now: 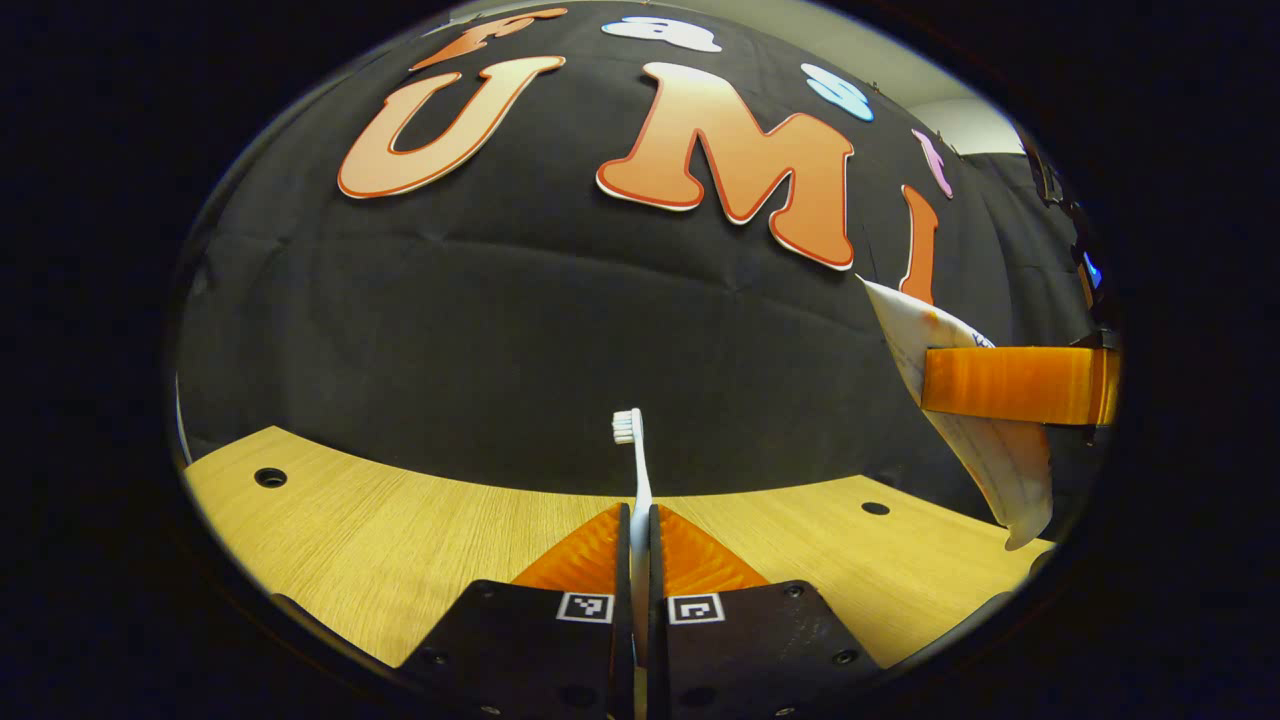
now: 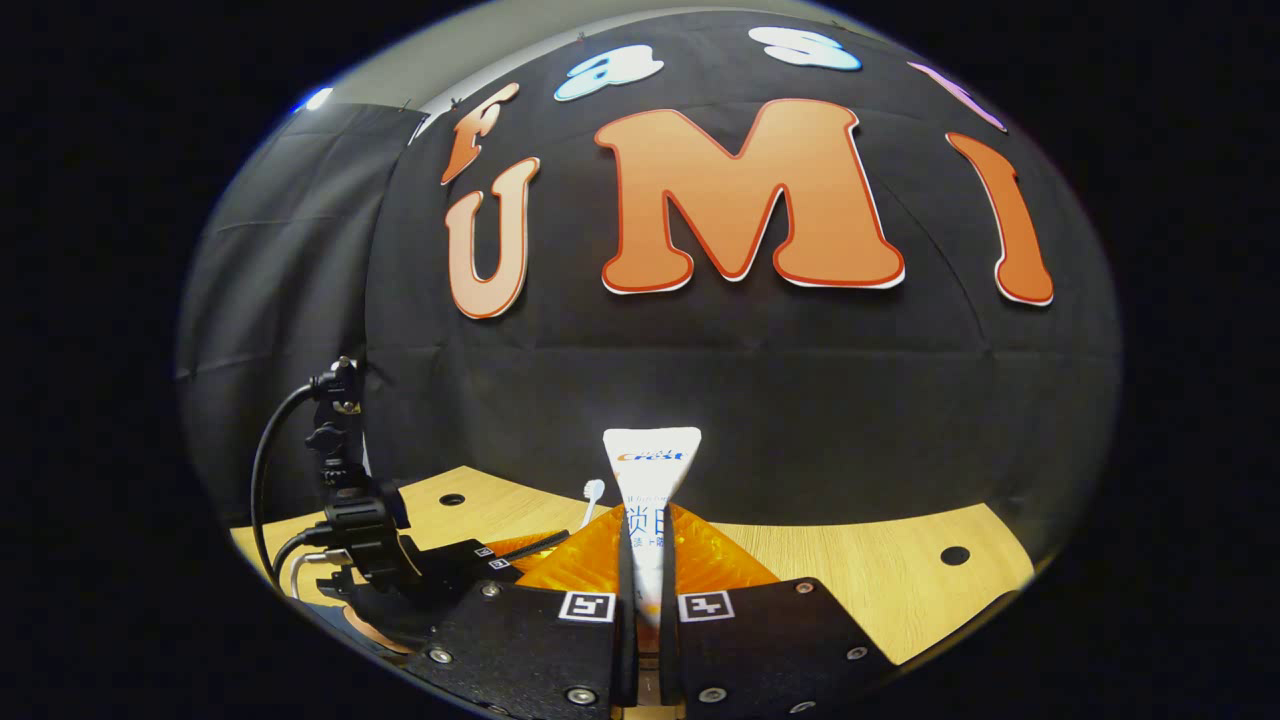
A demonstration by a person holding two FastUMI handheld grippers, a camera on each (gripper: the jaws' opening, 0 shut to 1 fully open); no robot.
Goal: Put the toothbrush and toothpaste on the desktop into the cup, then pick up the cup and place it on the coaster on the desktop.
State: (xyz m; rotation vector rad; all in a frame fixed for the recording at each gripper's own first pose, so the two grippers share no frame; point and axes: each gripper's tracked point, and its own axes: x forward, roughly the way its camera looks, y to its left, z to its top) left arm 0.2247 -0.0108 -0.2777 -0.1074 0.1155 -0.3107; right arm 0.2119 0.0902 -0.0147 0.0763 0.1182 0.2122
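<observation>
In the left gripper view, a white toothbrush (image 1: pixel 636 470) stands upright, bristle head on top, with my left gripper (image 1: pixel 640 525) shut on its handle above the wooden desktop (image 1: pixel 380 530). At that view's right edge hangs a white toothpaste tube (image 1: pixel 985 455), crimped end up, pinched by the right gripper (image 1: pixel 1010 385). In the right gripper view, my right gripper (image 2: pixel 648 545) is shut on the toothpaste tube (image 2: pixel 651 470), whose flat end points up. To its lower left sits the left gripper (image 2: pixel 500 555), with the toothbrush head (image 2: pixel 592 490) poking up beside the tube.
The desktop (image 2: pixel 880 580) has small round holes (image 2: pixel 954 554) near its back edge and ends at the black cloth wall. A black camera mount with cables (image 2: pixel 340 470) rides on the left gripper at the right gripper view's left side.
</observation>
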